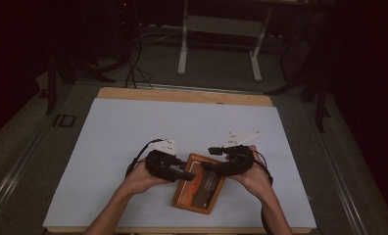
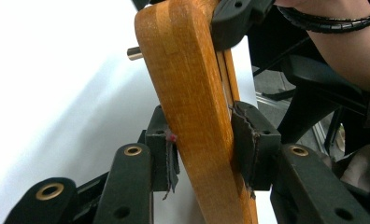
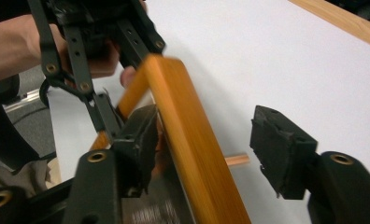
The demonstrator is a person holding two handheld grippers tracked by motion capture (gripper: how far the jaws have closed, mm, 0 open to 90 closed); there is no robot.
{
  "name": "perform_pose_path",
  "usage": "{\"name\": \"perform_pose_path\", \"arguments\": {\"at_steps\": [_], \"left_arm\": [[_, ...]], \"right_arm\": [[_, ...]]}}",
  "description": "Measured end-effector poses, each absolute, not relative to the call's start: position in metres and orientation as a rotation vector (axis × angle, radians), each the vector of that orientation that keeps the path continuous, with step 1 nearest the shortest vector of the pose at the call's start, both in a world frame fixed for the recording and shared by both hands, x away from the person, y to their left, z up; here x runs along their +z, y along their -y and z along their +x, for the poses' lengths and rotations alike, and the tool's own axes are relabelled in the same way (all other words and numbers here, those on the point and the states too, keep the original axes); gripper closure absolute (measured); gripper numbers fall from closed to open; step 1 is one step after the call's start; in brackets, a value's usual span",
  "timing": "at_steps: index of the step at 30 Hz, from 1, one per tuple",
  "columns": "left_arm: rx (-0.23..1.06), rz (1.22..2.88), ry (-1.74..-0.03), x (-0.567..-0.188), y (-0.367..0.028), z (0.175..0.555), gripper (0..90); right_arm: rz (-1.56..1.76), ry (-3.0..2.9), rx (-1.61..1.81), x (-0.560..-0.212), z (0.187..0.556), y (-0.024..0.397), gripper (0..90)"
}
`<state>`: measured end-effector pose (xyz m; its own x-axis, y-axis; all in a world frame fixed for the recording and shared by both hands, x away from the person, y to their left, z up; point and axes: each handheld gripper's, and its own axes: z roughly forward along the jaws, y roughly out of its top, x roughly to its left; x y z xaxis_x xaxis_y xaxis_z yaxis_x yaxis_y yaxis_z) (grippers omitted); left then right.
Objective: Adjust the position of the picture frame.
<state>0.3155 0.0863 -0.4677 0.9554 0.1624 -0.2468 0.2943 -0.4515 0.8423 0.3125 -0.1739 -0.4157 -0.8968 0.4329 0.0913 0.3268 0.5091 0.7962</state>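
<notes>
Wooden tray (image 1: 200, 186) gripped at the left, jaws parted round it at the right, near edge of the white sheet (image 1: 133, 132).

Over at the left: left gripper (image 1: 186, 175) clamped onto the tray's left rim, pads pinching the orange wood from both sides in the left gripper view (image 2: 202, 154), a frayed pad (image 2: 170, 163) pressed flat against it. Tray's lower end cut off at the bottom of that view; small metal peg (image 2: 135, 53) poking out behind the rim, what it belongs to unclear. Middle: dark inside of the tray with a red patch, too dim to read from above. Right: right gripper (image 1: 205, 166) standing wide, the rim (image 3: 192, 140) between the pads, blurred; far pad (image 3: 279, 149) well clear of the wood, near pad (image 3: 138, 140) close against it, contact hard to judge.
</notes>
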Motion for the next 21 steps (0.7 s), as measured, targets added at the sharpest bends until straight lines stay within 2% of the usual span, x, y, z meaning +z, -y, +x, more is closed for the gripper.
{"name": "perform_pose_path", "arguments": {"at_steps": [9,15,20,21], "left_arm": [[-0.13,2.041,-0.374,-0.474,-0.101,0.305,61.7],[-0.128,2.027,-0.417,-0.482,-0.11,0.3,61.0],[-0.129,2.019,-0.463,-0.488,-0.117,0.299,59.7],[-0.128,2.018,-0.484,-0.489,-0.118,0.298,59.4]], "right_arm": [[0.794,-2.666,1.412,-0.444,0.307,0.194,37.8],[0.859,-2.741,1.458,-0.467,0.303,0.195,44.8],[0.863,-2.794,1.487,-0.48,0.3,0.193,58.5],[0.857,-2.793,1.492,-0.48,0.3,0.192,59.1]]}}
